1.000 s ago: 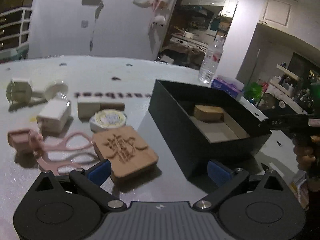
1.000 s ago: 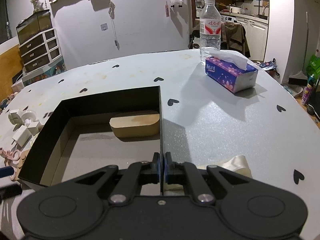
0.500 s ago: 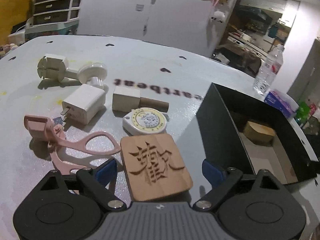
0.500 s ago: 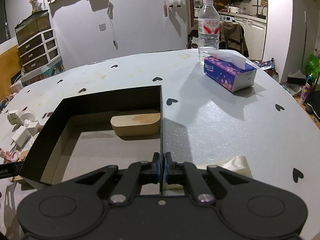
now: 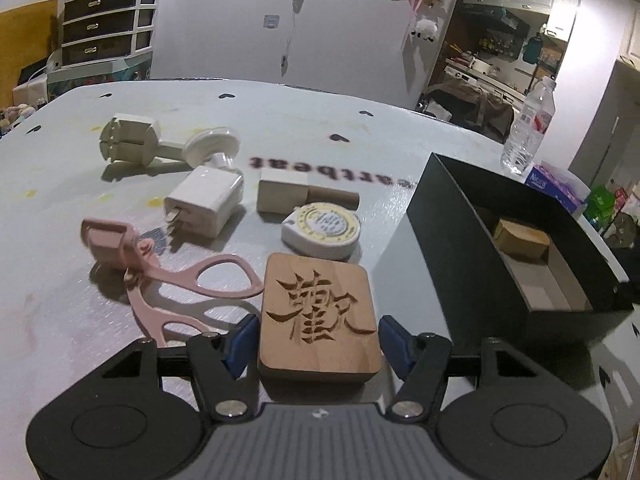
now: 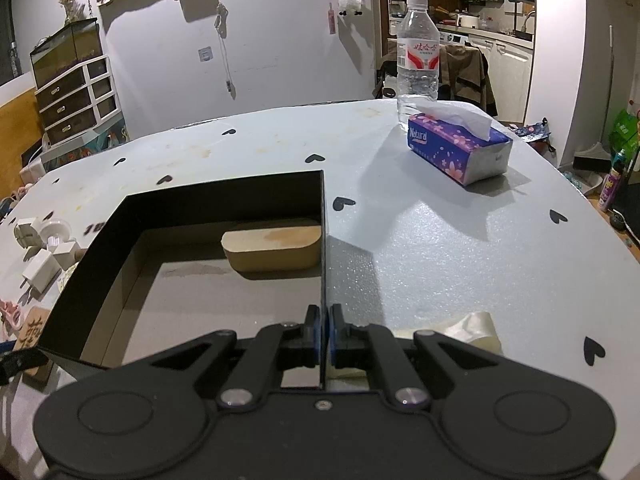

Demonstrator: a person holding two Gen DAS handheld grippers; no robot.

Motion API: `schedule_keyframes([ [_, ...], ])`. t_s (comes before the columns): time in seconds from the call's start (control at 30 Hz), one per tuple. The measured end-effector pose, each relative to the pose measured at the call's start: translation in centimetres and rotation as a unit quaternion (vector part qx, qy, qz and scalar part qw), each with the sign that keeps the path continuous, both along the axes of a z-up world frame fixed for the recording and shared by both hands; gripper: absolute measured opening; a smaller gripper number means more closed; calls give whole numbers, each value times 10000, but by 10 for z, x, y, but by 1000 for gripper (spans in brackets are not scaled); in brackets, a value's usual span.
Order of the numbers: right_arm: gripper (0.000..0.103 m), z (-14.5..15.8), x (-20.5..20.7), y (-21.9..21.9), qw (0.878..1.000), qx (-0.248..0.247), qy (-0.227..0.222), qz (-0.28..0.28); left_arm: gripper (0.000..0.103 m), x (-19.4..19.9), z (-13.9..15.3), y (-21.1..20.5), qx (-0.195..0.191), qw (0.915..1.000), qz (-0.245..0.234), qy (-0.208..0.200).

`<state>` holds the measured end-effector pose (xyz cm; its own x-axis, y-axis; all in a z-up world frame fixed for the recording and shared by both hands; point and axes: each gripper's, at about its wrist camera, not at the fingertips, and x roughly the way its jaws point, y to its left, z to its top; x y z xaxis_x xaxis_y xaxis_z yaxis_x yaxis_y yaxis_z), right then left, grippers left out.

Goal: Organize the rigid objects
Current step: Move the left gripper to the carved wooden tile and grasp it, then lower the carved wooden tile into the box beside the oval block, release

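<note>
My left tongs (image 5: 318,344) stand apart, their blue pads flanking the near end of the carved wooden block (image 5: 318,312), a smooth rounded square with a cut character; contact is unclear. Beside it lie the pink eyelash curler (image 5: 172,280), the round tape measure (image 5: 322,230), and the glossy white charger (image 5: 206,202). My right tongs (image 6: 324,338) are pinched together on the thin wall of the black box (image 6: 324,240), a matte cardboard rectangle holding a rounded wooden block (image 6: 274,244). Half a second ago the carved block sat farther ahead of my left tongs; now it lies between the pads.
</note>
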<state>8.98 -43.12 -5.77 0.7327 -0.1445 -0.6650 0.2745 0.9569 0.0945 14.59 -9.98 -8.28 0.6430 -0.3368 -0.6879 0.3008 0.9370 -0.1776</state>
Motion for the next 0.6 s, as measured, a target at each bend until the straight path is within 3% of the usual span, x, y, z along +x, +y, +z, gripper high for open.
schedule_keyframes([
  [0.1,5,0,0,1,10000,-30,7,4,66,-4,3,6,145,9998,-141,65],
  [0.37,5,1,-1,1,10000,-40,18,17,72,7,5,-6,332,9991,210,149],
  [0.6,5,0,-2,2,10000,-53,22,17,68,9,1,-12,521,9984,215,67],
])
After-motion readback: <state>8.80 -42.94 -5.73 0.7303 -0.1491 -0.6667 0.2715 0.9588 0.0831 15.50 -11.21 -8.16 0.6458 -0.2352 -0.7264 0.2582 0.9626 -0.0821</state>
